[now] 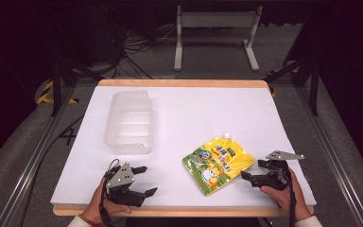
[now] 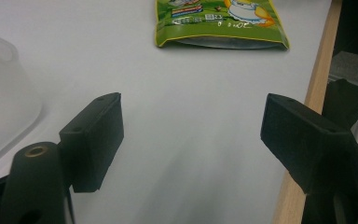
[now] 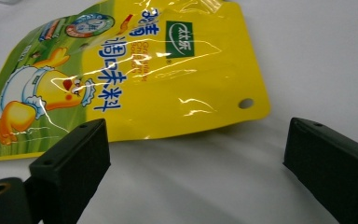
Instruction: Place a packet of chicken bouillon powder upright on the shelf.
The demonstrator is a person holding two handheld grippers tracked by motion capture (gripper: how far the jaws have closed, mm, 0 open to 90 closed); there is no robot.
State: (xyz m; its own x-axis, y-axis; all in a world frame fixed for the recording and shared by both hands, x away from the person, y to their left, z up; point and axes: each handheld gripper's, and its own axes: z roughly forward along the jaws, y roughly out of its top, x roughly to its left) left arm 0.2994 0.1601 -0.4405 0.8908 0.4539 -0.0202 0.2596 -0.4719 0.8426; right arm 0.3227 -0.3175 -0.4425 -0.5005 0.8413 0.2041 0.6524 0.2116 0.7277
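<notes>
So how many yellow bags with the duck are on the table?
1. The yellow bag lies flat on the white table, near the front right, beside the right gripper.

Your left hand (image 1: 105,204) comes in from the bottom edge and holds the left tool (image 1: 144,180) low, jaws spread wide with nothing between them. Your right hand (image 1: 283,195) holds the right tool (image 1: 247,176) pointing leftward, its jaws likewise parted and gripping nothing.
</notes>
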